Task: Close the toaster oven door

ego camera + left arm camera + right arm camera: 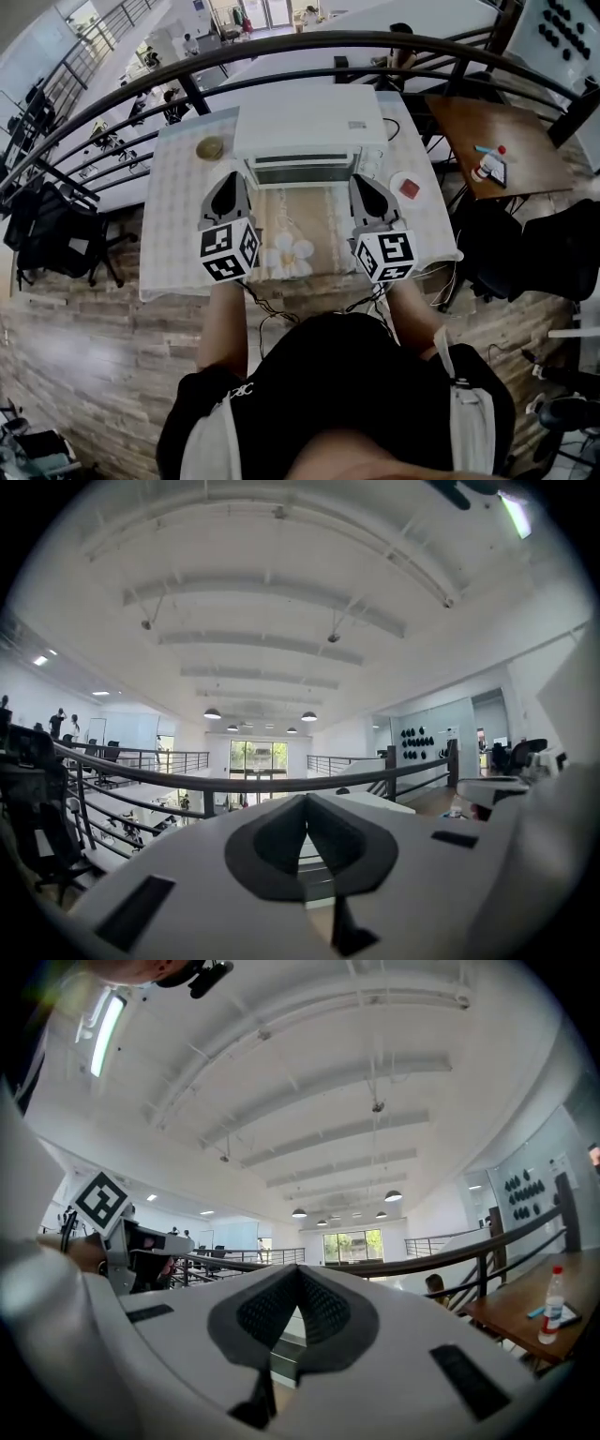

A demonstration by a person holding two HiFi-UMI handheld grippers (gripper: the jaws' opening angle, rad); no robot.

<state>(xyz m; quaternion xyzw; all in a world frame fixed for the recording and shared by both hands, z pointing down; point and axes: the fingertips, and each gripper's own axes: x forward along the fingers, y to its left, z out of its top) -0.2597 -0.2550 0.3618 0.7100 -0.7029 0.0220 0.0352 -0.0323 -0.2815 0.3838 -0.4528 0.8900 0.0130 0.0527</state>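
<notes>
While left tool (229, 178) and right tool (360, 180) hover before it, each with jaws together on nothing, toaster oven (305, 136) sits far back on worktop (178, 234), door (300, 172) shut. White dish (397, 178) beside it holds something red (410, 188).

My head camera looks steeply down from above my shoulders onto the worktop (178, 216), near enough that my left gripper (230, 178) and right gripper (362, 180) fill its middle. Each gripper's camera sits just behind its own jaws and faces level, out over the curved railing (281, 42) into the hall, taking in mostly ceiling (281, 602). All three views share that railing. The right gripper view also catches my left gripper at its left edge, and shares the wooden table (525, 1312) with the head view.
</notes>
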